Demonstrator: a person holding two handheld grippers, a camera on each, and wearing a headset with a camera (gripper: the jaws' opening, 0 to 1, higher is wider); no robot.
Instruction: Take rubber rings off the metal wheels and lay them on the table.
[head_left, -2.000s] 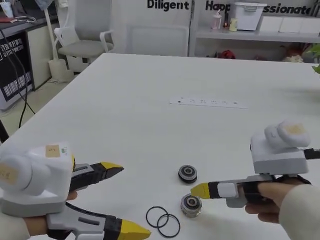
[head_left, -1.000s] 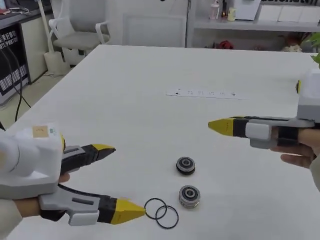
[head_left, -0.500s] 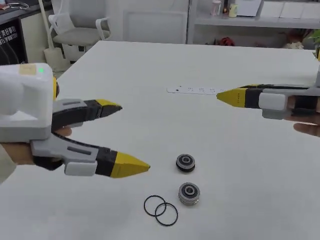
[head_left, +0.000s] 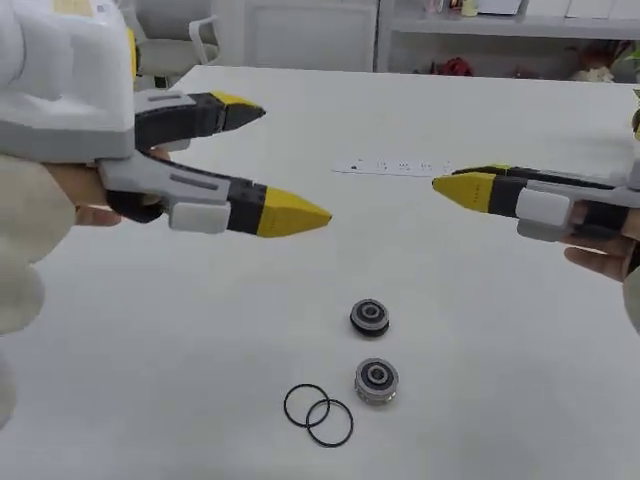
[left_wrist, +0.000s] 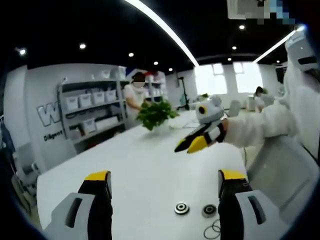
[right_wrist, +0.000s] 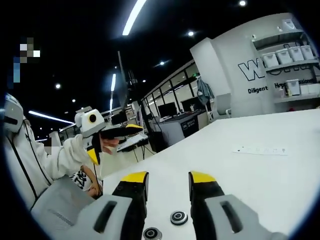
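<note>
Apparently done: two rings (head_left: 318, 414) lie on the table (head_left: 150, 330) at 6 o'clock, wheels (head_left: 376, 381) at their 2. Left gripper (head_left: 288, 163), wide, at 10 and right gripper (head_left: 445, 185), barely parted, at 3 hover empty, clear.

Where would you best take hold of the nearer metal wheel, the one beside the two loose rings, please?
Grip the nearer wheel by its outer rim, tongs astride it, coming down from above. It seems to lie flat on the table, hub up, so the round edge is what offers itself. Keep clear of the side where the loose rings lie close.
</note>
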